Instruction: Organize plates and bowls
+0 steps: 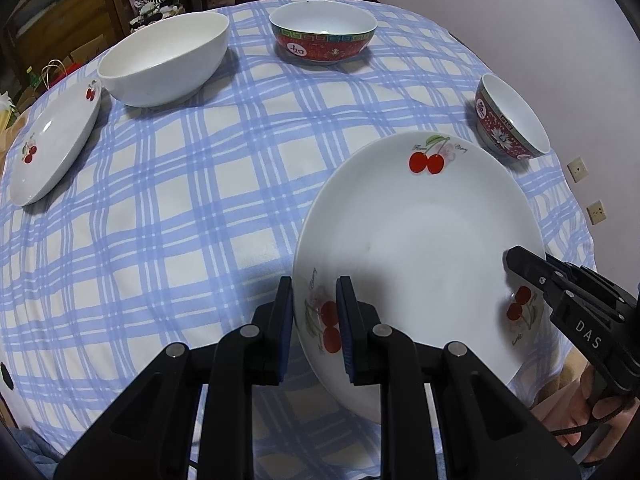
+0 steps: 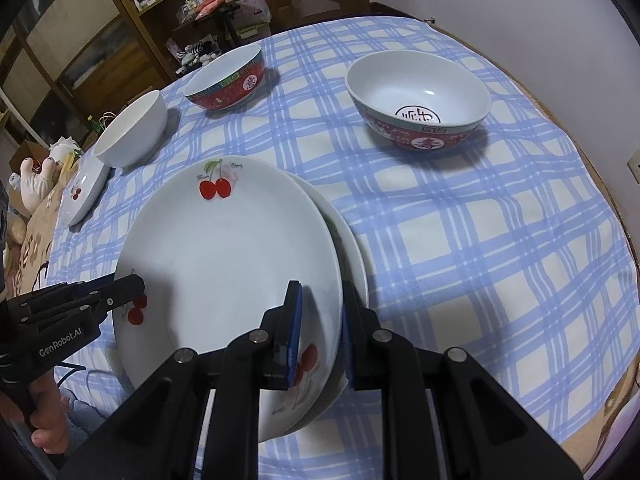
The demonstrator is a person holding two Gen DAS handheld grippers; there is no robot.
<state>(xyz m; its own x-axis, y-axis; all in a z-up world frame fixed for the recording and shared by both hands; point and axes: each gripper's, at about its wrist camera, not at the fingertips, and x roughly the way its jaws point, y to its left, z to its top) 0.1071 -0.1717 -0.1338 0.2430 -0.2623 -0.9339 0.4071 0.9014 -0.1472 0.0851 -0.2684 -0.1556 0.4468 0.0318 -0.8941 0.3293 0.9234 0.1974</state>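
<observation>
two grippers (image 1: 314, 328) (image 2: 320, 334), three cherry plates (image 1: 420, 240), four bowls (image 1: 324, 34)

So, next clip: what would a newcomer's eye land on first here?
The big cherry-print plate, gripped at opposite rims by the left tool and the right tool, just above a second plate near the table's front edge. Behind it, on the blue checked tablecloth, stand two red patterned bowls, with a plain white bowl and another cherry plate off to the left.
</observation>
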